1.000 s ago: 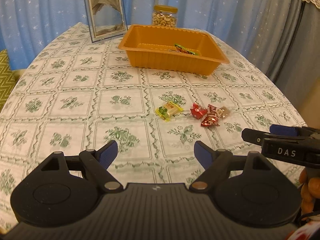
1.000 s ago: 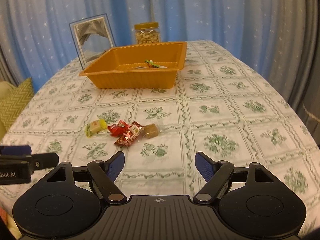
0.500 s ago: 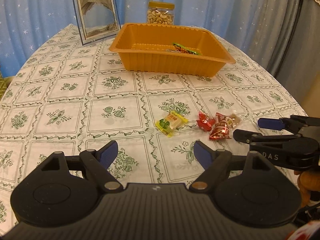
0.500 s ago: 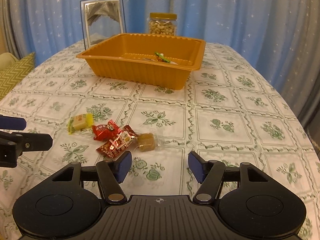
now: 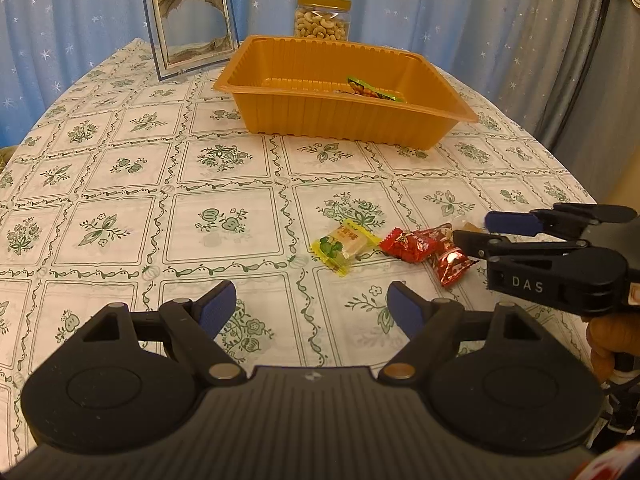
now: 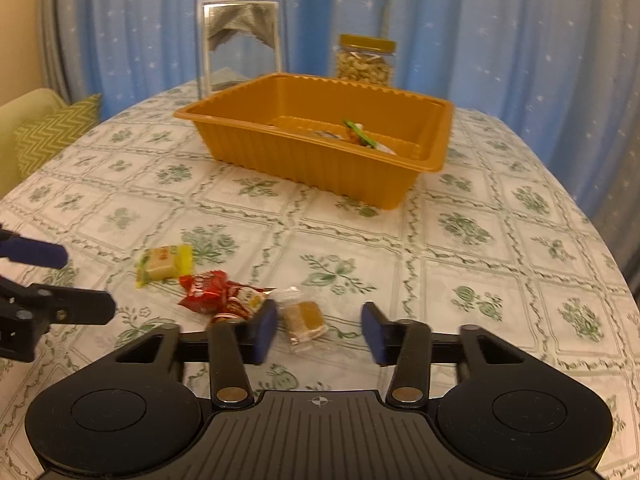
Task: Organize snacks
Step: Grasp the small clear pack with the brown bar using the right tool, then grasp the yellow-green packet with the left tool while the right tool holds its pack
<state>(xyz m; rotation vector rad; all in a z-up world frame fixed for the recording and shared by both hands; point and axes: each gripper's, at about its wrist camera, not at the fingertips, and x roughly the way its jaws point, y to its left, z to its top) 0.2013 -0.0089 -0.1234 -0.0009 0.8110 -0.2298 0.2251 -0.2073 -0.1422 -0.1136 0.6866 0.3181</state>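
**Loose sweets before the orange tray, one wrapped snack inside it**

While the right gripper (image 6: 319, 332) is lowered over the tablecloth (image 6: 460, 248), its jaws, which have just been closing, are seen only partly closed; a brown sweet in clear wrap (image 6: 303, 320) lies between them, just beside the left pad, and no pressing contact is shown. The left gripper (image 5: 312, 307) is held wide apart over bare cloth, with nothing between its pads.

The orange tray (image 5: 280, 116) is taken as the landmark. Inside it, toward its right end, a snack in a green and red wrapper (image 5: 370, 89) is seen lying on the ribbed floor; something pale is glimpsed under it in the right wrist view, but what it is cannot be told. The rest of the tray floor is bare.

Directly behind the tray a clear jar of cashews (image 5: 322, 18) is stood upright, its yellow lid on. Behind the tray's left corner a framed sand picture (image 5: 188, 16) is propped.

In front of the tray, well apart from it, the loose sweets are laid in a row: a yellow-wrapped sweet (image 5: 345, 245), then two red-wrapped sweets (image 5: 416, 245) touching each other, then the brown sweet at the far right.
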